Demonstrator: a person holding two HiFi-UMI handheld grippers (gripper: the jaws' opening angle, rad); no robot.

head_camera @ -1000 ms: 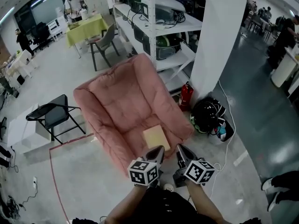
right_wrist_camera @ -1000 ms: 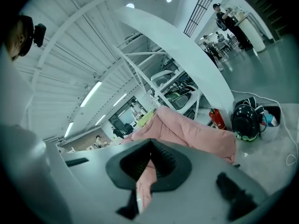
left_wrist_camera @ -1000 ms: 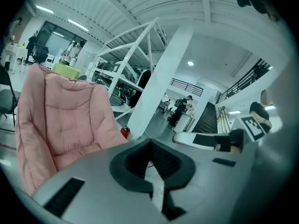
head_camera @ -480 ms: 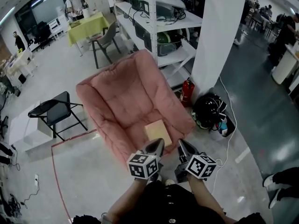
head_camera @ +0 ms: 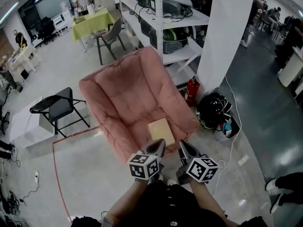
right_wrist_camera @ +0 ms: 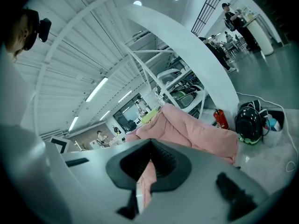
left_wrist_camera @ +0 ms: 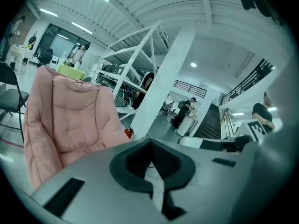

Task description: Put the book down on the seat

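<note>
Armchair point(head_camera: 128, 98): dusty pink, quilted. Book point(head_camera: 161, 130): pale tan, plain. Folding chair point(head_camera: 59, 109), at the armchair's 9 o'clock: black. Fire extinguisher point(head_camera: 191, 91), 3 o'clock: red. Tablecloth point(head_camera: 92, 22), 11 o'clock: yellow-green. Left gripper point(head_camera: 162, 143) and right gripper point(head_camera: 181, 144): grey, cubes with black-and-white square markers.

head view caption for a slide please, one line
Tan book lies on the pink armchair seat; left claw and right claw shut, empty, close by.

tan book point(head_camera: 160, 131), flat, frnt of pink seat point(head_camera: 124, 98)
</note>
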